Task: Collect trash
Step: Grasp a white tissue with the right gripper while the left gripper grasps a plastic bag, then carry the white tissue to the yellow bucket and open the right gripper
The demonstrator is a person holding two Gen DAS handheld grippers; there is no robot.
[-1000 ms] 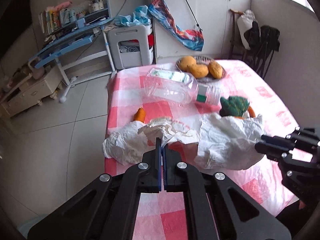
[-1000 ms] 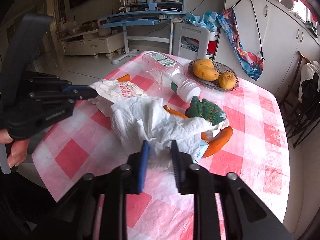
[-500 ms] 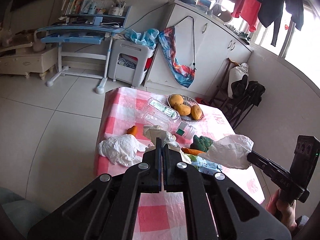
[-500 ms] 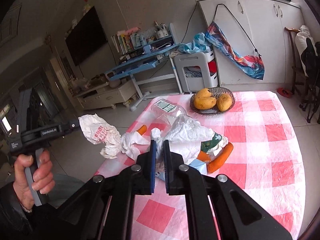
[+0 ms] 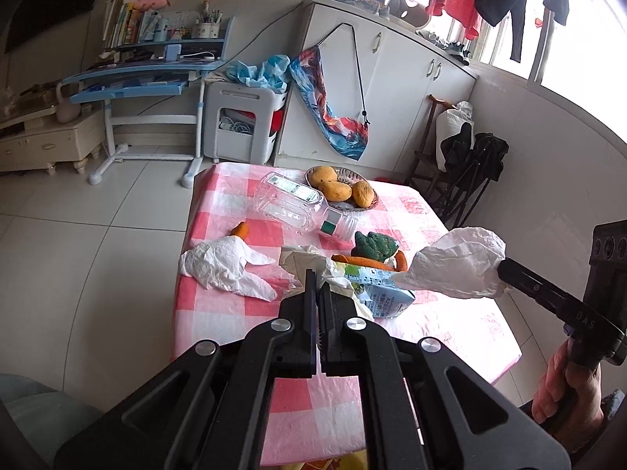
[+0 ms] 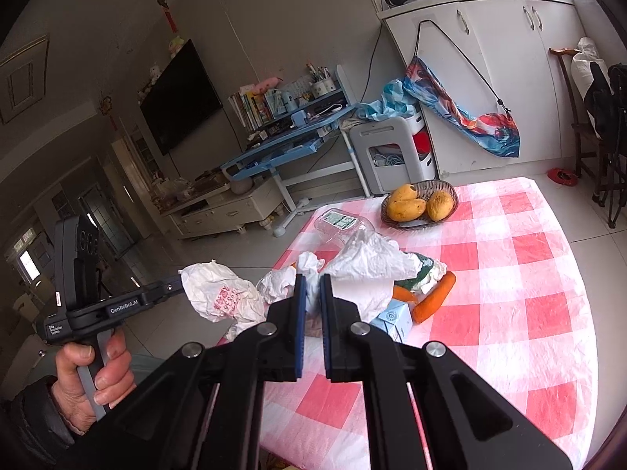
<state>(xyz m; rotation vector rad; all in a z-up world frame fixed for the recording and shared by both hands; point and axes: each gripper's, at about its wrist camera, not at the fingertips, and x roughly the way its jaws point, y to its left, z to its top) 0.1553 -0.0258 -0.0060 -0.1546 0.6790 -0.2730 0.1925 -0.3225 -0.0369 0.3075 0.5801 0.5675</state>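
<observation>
Left hand-held gripper (image 5: 316, 274) clenched on a printed white plastic bag (image 6: 223, 297), now lifted off the desk (image 6: 521, 274) edge. Right hand-held gripper (image 6: 310, 280), jaws just closed, clamps a crumpled white bag (image 5: 458, 268), raised since earlier. Bottle (image 5: 294, 203), carrots unmoved.

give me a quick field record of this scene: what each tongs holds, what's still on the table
left tongs: shut on a crumpled printed plastic bag, lifted off the table
right tongs: shut on a crumpled white bag, lifted off the table
table: pink and white checked cloth
still on table: crumpled white paper, clear plastic bottle on its side, small carton, carrots
far end: basket of mangoes
</observation>
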